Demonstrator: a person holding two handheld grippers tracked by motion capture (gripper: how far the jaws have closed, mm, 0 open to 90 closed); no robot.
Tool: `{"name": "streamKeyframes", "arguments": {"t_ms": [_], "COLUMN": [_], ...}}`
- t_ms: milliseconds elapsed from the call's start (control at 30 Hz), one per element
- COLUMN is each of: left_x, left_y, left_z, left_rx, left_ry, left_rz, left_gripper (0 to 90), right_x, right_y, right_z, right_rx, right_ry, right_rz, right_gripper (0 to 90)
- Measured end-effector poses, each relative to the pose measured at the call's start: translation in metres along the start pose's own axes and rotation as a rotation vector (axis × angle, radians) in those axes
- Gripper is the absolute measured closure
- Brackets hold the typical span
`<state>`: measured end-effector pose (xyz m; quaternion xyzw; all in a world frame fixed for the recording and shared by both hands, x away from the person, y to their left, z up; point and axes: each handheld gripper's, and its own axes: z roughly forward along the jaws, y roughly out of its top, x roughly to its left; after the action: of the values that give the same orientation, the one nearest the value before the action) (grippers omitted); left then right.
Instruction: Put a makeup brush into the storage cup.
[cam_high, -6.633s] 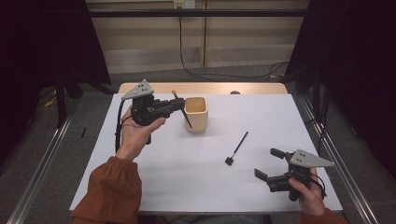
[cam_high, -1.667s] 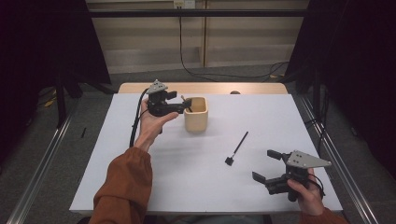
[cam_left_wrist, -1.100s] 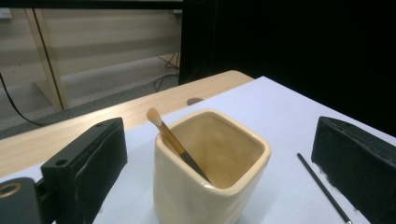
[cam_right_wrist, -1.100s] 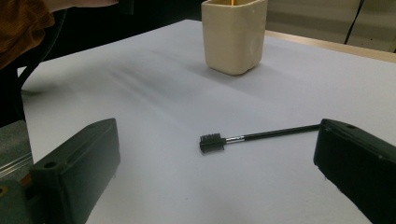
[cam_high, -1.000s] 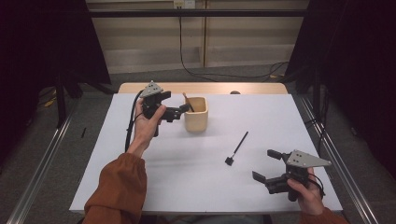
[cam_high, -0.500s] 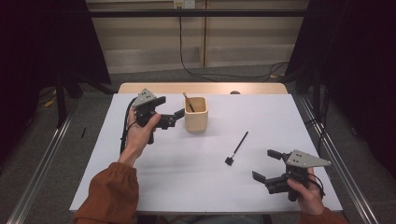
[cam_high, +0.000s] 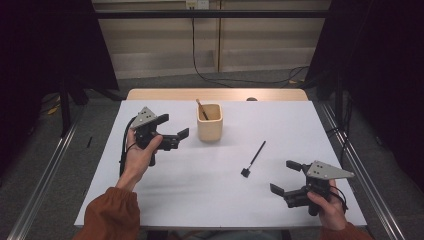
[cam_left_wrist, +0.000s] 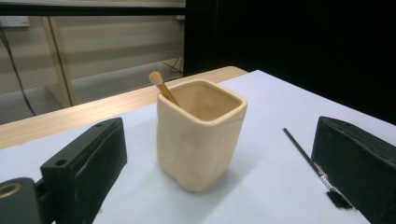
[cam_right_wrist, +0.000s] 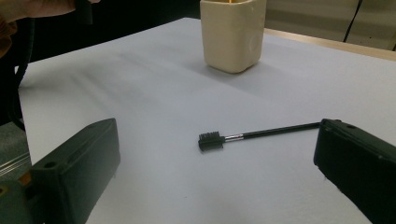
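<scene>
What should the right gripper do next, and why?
Probably ease the right gripper forward to the black brush and close on its handle. Its jaws stand open and empty, the brush lies loose on the table, and the cup already holds one stick.

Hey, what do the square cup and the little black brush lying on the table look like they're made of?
The cup looks like matte glazed ceramic: cream, thick rounded rim, slightly uneven walls. The brush appears to be black plastic with a shiny metal collar and stiff dark bristles; material uncertain.
</scene>
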<state>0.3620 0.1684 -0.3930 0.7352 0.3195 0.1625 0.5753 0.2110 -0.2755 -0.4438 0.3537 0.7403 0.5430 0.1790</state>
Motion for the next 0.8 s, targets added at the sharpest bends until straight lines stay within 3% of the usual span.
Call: {"name": "streamKeyframes", "arguments": {"t_ms": [800], "left_x": [-0.019], "left_y": [-0.026], "left_z": [-0.048], "left_rx": [-0.031], "left_ry": [0.026], "left_rz": [0.027], "left_gripper": [3.0], "right_x": [0.0], "right_y": [0.0], "right_z": [0.0], "right_rx": [0.004], "right_ry": [-0.007], "right_rz": [-0.002], "right_gripper": [0.0]}}
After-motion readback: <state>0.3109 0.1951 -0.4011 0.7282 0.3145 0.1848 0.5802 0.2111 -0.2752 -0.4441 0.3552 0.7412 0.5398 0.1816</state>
